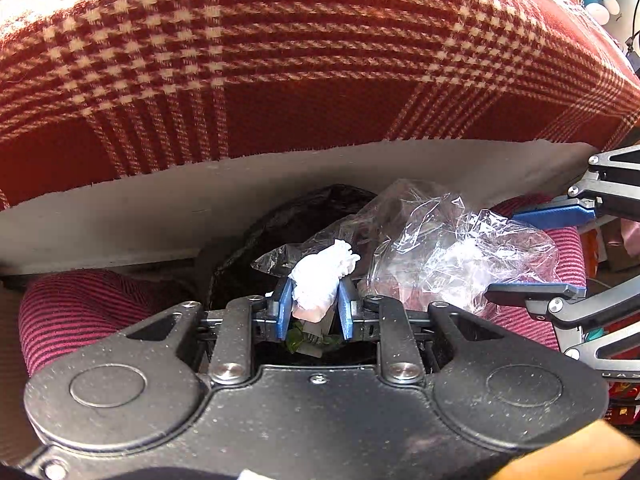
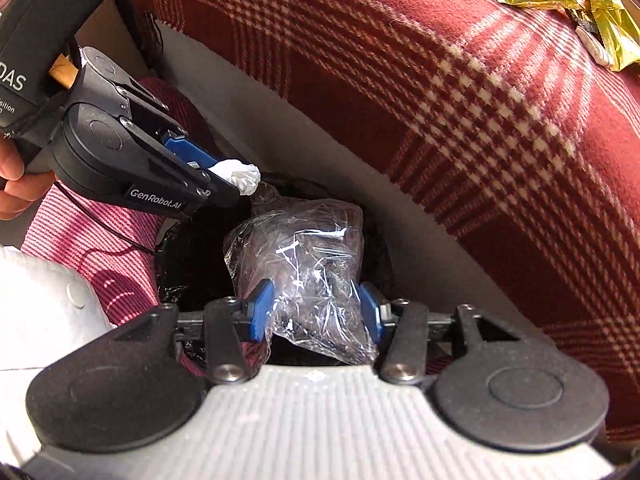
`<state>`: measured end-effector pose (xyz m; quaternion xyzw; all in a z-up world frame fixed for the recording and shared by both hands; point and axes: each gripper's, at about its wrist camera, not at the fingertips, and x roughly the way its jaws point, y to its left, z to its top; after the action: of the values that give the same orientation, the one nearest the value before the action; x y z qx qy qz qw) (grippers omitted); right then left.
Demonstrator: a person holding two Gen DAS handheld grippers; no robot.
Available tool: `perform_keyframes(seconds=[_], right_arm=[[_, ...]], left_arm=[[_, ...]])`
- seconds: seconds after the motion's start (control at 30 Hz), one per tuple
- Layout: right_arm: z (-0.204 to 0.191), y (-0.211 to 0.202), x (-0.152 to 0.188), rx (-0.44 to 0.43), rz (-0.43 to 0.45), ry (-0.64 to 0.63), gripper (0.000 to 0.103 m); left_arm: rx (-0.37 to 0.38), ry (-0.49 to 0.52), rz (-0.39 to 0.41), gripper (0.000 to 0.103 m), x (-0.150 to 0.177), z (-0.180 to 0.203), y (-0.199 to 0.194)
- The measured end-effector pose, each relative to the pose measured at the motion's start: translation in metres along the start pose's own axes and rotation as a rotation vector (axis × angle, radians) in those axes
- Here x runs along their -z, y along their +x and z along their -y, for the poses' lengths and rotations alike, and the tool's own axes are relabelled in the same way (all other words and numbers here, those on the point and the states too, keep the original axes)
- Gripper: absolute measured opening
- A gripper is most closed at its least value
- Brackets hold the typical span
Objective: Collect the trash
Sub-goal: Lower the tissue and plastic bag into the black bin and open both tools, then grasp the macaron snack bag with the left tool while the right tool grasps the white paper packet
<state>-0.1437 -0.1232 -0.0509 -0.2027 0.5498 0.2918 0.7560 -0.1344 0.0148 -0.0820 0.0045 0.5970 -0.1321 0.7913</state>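
A: Where's the trash?

B: Left hand-held gripper [image 1: 313, 307] pinches a crumpled white tissue [image 1: 323, 280]. The right hand-held gripper [image 2: 316, 312] has its jaws partly spread with a clear plastic bag [image 2: 304, 264] between them; I cannot tell whether the pads press it.

A: And the bin?

B: The black-lined bin [image 1: 280, 224] sits straight under both, below the bench edge [image 1: 160, 208]. In the right view the tissue lies at ten o'clock from the bag, whose long axis runs twelve to six. Both seem equally near; dropping is likely next.

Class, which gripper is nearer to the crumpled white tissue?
Left. The left gripper clamps the white tissue between its jaws; the right gripper sits beside it, around the clear plastic bag.
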Motion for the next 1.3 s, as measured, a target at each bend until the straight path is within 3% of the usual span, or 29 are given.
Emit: perform_keyframes(seconds=[0.2, 0.27, 0.43, 1.0, 1.2, 1.3], right_arm=[[0.003, -0.001, -0.003, 0.001, 0.001, 0.027, 0.067], [0.006, 0.004, -0.005, -0.003, 0.000, 0.033, 0.068], [0.008, 0.011, -0.006, -0.004, 0.002, 0.047, 0.072], [0.023, 0.005, -0.013, -0.009, 0.057, 0.094, 0.080], [0.031, -0.013, -0.015, 0.011, 0.123, 0.113, 0.080], [0.040, -0.031, -0.017, 0.010, 0.192, 0.140, 0.080]], left_arm=[[-0.006, -0.004, -0.011, 0.026, -0.002, 0.000, 0.002], [-0.010, -0.002, -0.009, 0.037, -0.001, 0.002, 0.005], [-0.017, -0.001, -0.008, 0.047, -0.004, 0.002, 0.007], [-0.009, -0.012, -0.005, 0.054, -0.010, 0.001, 0.009], [-0.004, -0.001, 0.047, 0.055, -0.012, 0.002, -0.009], [0.036, 0.026, 0.127, 0.066, -0.017, 0.003, -0.031]])
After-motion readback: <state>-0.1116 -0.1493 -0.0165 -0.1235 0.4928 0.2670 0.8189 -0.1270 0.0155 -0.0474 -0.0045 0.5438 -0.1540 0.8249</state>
